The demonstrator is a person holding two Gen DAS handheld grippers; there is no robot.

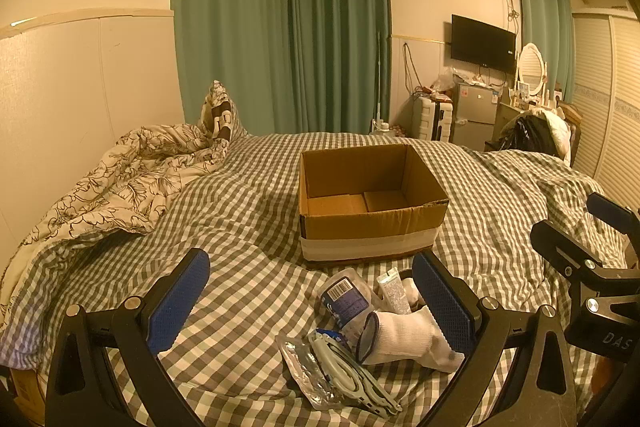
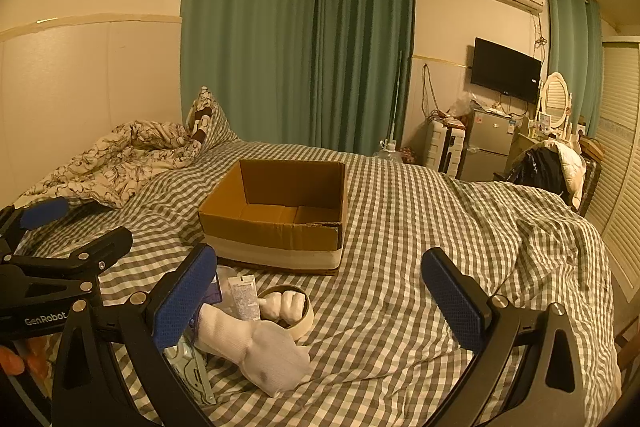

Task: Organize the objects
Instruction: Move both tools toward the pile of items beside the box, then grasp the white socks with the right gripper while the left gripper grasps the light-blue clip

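An open, empty cardboard box (image 1: 370, 201) (image 2: 280, 213) stands on the checked bed. In front of it lies a small pile: a white sock (image 1: 408, 339) (image 2: 260, 347), a white tube (image 1: 394, 291) (image 2: 244, 297), a clear bottle with a blue label (image 1: 346, 301), a foil packet (image 1: 304, 373), grey scissors (image 1: 352, 381), and a tape roll (image 2: 298, 307) with a white lump inside. My left gripper (image 1: 310, 301) is open above the pile. My right gripper (image 2: 320, 293) is open, the pile at its left finger. Both hold nothing.
A crumpled floral quilt (image 1: 120, 179) (image 2: 120, 159) lies at the bed's left by the wall. Green curtains (image 1: 280, 27) hang behind. A fridge (image 1: 474, 115), suitcase, TV and a chair with clothes stand at the far right beyond the bed.
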